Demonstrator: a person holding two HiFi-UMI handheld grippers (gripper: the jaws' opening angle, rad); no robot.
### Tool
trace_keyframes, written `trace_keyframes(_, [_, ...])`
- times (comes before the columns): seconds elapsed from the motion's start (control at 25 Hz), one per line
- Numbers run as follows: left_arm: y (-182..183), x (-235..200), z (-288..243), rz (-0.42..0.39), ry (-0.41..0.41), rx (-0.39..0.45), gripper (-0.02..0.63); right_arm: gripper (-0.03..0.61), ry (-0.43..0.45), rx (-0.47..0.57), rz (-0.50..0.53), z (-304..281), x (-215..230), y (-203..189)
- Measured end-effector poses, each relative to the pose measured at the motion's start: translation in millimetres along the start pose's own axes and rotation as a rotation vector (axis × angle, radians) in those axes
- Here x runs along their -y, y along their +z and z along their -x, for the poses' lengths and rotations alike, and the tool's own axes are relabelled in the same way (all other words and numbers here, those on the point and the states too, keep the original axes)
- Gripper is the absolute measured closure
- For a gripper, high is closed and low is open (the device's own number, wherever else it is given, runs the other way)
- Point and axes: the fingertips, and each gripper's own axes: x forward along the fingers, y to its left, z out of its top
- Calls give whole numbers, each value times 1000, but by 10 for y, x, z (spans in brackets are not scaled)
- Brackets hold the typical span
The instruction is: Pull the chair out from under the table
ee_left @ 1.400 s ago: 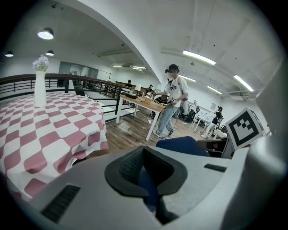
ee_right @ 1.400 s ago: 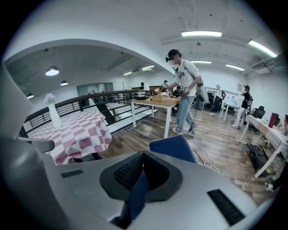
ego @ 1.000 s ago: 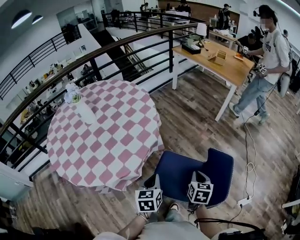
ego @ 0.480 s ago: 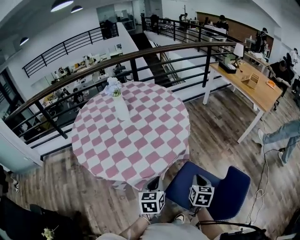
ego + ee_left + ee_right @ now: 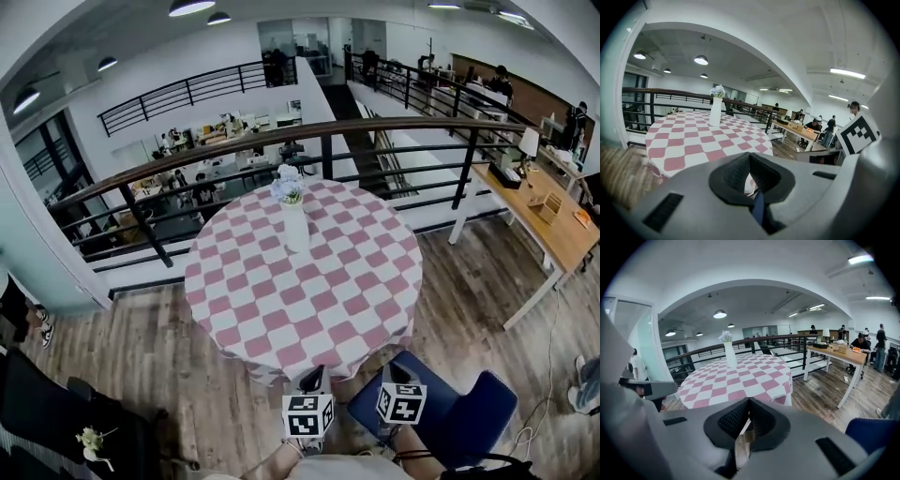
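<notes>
The blue chair [image 5: 448,419] stands on the wood floor at the lower right of the head view, outside the round table [image 5: 246,314], which has a pink-and-white checked cloth. A white vase [image 5: 295,225] with flowers stands on the table's far side. My left gripper [image 5: 312,378] hangs shut just before the cloth's near edge, holding nothing. My right gripper [image 5: 393,371] is shut and empty too, over the chair's left corner. In the left gripper view the left gripper [image 5: 750,157] faces the tabletop. In the right gripper view the right gripper [image 5: 749,401] does too, with the chair [image 5: 872,433] at the right.
A black railing [image 5: 328,155] runs behind the table, with a drop to a lower floor beyond. A wooden desk [image 5: 553,234] stands at the right. A dark bag with small flowers [image 5: 89,439] lies at the lower left. A cable [image 5: 539,412] trails beside the chair.
The head view has swung, bringing the table from the left to the middle. Both grippers, still shut, have moved left, off the chair's seat and toward the cloth's near edge.
</notes>
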Motion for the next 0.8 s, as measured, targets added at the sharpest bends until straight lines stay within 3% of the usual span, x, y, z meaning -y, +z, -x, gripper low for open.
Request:
trace_keyframes(0.32, [104,-319,142,59,100,46,611,560,117,-10,73,-198,-448,185])
trace_keyframes(0.8, [424,-509,214,83,174,141,611,560,231,63,125,-264,-851,606])
